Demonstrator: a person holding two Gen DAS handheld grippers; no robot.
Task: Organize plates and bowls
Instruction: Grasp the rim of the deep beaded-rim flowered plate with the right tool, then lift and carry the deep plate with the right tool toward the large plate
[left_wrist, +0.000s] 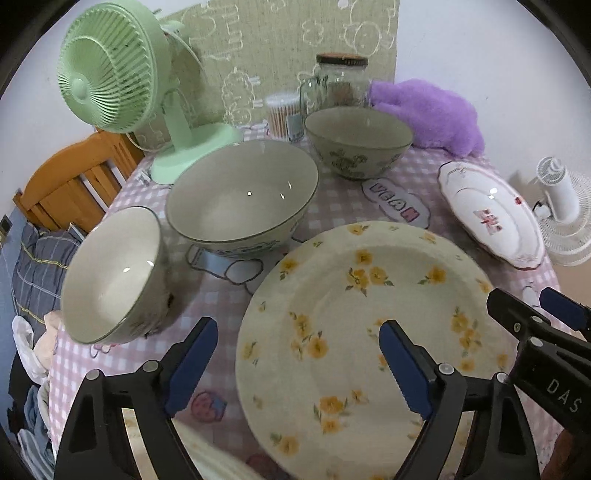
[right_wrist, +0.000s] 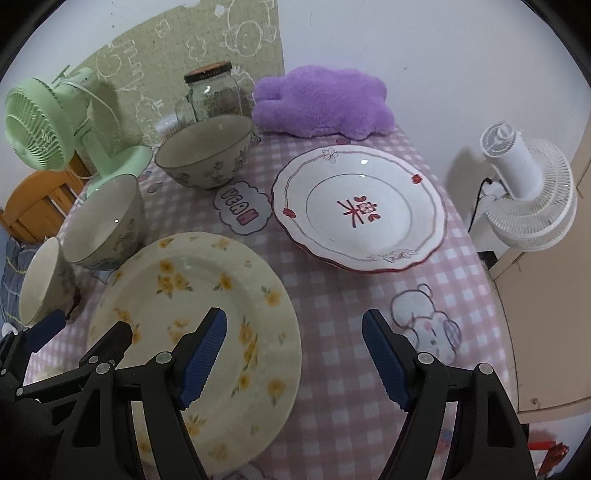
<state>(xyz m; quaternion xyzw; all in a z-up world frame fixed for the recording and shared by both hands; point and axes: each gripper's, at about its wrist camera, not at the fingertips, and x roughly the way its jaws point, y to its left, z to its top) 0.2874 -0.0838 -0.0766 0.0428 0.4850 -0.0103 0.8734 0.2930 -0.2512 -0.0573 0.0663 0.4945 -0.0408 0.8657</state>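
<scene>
A cream plate with yellow flowers (left_wrist: 369, 332) (right_wrist: 207, 314) lies on the pink checked tablecloth near me. A white plate with red marks (left_wrist: 491, 218) (right_wrist: 360, 206) lies to its right. Three bowls stand to the left: a small one (left_wrist: 114, 273) (right_wrist: 40, 280), a large one (left_wrist: 240, 195) (right_wrist: 107, 221) and a far one (left_wrist: 358, 140) (right_wrist: 207, 151). My left gripper (left_wrist: 297, 365) is open, empty, straddling the flowered plate's left rim. My right gripper (right_wrist: 295, 354) is open and empty above the flowered plate's right edge; it also shows in the left wrist view (left_wrist: 535, 314).
A green fan (left_wrist: 122, 81) (right_wrist: 48, 129), a glass jar (left_wrist: 341, 81) (right_wrist: 216, 92), a cotton swab tub (left_wrist: 282, 114) and a purple plush cushion (left_wrist: 432, 110) (right_wrist: 325, 103) stand at the table's back. A white fan (right_wrist: 528, 192) stands beyond the right edge. A wooden chair (left_wrist: 70, 181) is at left.
</scene>
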